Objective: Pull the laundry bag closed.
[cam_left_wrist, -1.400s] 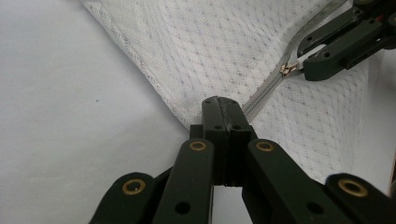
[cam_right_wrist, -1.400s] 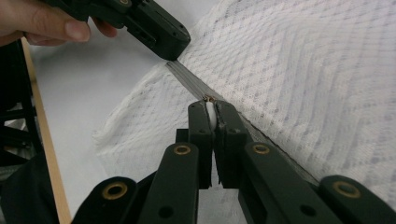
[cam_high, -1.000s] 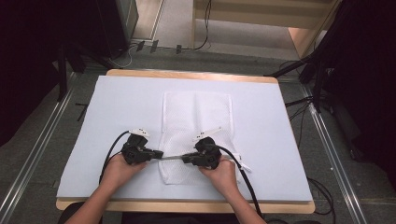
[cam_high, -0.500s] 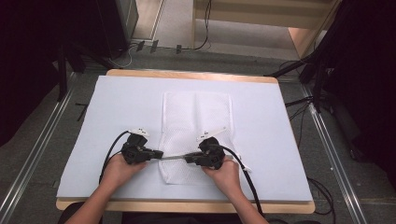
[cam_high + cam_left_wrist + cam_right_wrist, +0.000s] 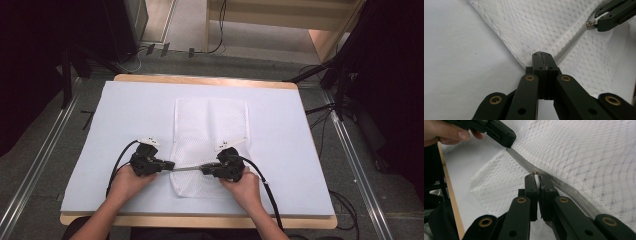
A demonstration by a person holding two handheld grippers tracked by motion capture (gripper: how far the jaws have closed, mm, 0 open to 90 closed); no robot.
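A white mesh bag [image 5: 211,122] lies flat on the pale sheet [image 5: 125,115] covering the table. A grey zipper [image 5: 187,169] runs across its near end. My left gripper [image 5: 171,167] is shut on the bag's edge at the zipper's left end [image 5: 543,57]. My right gripper [image 5: 204,170] is shut on the white zipper pull [image 5: 537,180], with the small metal slider [image 5: 535,172] just beyond its tips. In the left gripper view the right gripper [image 5: 600,22] is at the upper right, on the zipper [image 5: 571,41]. The right gripper view shows the left gripper [image 5: 507,141] and a hand [image 5: 446,132] at the upper left.
The table's wooden edge [image 5: 200,220] runs along the near side. Black cables [image 5: 267,190] trail from both grippers toward the person. Dark stands [image 5: 345,85] and floor rails [image 5: 35,170] flank the table.
My right gripper has slid slightly to the right along the zipper, so more grey zipper shows between the two grippers. The left gripper has stayed in place.
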